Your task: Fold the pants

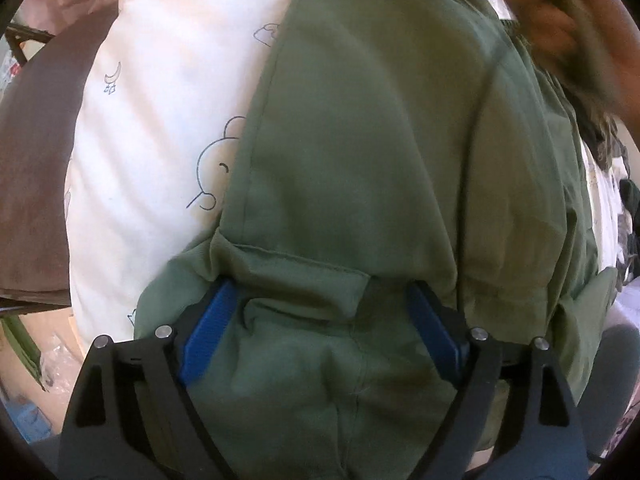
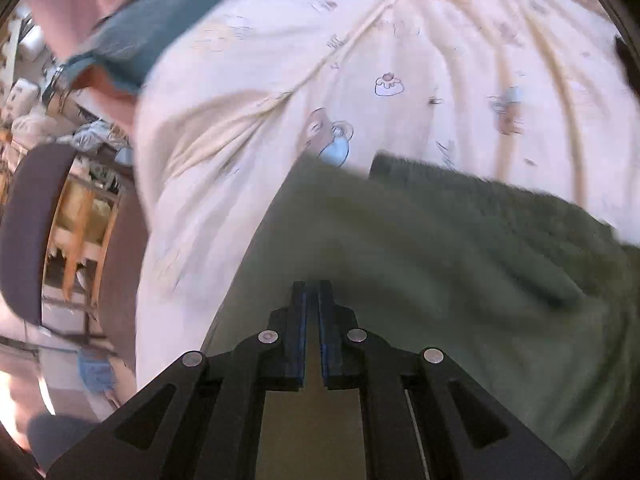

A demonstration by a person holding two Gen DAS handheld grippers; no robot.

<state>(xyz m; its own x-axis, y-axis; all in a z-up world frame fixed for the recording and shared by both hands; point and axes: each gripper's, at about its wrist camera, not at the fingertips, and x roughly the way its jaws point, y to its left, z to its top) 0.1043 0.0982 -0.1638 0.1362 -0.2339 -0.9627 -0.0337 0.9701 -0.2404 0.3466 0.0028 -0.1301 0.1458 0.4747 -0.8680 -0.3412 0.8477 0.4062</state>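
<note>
Olive green pants (image 1: 360,160) lie on a white bed sheet with cartoon prints (image 1: 160,120). My left gripper (image 1: 320,292) is open, its blue pads (image 1: 208,332) spread wide around a bunched fold of the pants near a hem; the fingertips are hidden under the cloth. In the right wrist view the pants (image 2: 440,260) fill the lower right, blurred by motion. My right gripper (image 2: 312,286) is shut just above the green cloth, with only a thin gap between its pads; nothing shows between them.
A blurred hand (image 1: 560,20) is at the top right of the left wrist view. A dark brown bed frame (image 1: 32,140) runs along the left. A blue cloth (image 2: 160,20) lies at the sheet's far left. A cluttered floor with wooden furniture (image 2: 80,220) is beyond the bed edge.
</note>
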